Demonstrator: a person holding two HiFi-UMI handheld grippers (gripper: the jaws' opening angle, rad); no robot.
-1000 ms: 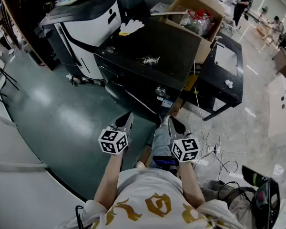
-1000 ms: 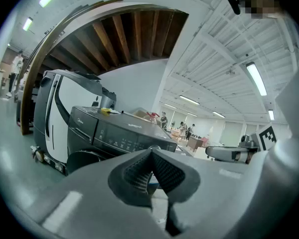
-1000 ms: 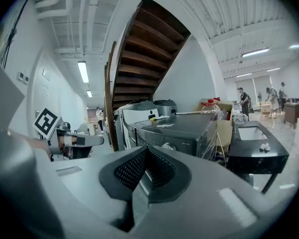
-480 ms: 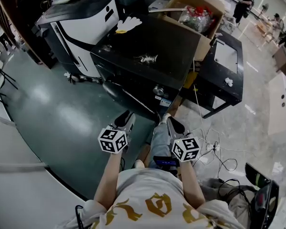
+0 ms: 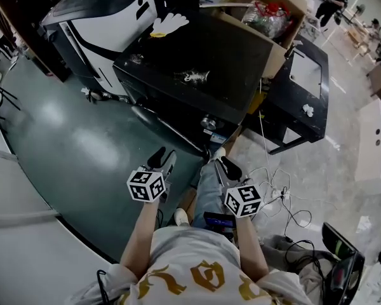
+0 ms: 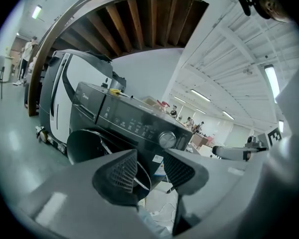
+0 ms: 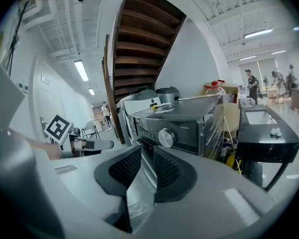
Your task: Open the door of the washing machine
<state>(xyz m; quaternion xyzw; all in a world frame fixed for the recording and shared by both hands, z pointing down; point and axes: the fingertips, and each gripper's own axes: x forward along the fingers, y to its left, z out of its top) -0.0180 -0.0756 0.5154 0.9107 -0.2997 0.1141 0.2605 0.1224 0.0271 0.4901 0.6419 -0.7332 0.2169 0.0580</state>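
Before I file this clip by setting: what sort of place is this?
Probably a workshop or lab hall, not a home: the washing machine stands on a green floor beside a cluttered cardboard box, with loose cables trailing nearby.

Glossy dark washing machine (image 5: 232, 59); matt cardboard box (image 5: 275, 54)

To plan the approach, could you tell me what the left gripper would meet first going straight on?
Probably the washing machine, at the right rim of its round door; the left gripper has nothing nearer ahead, though depth is unclear.
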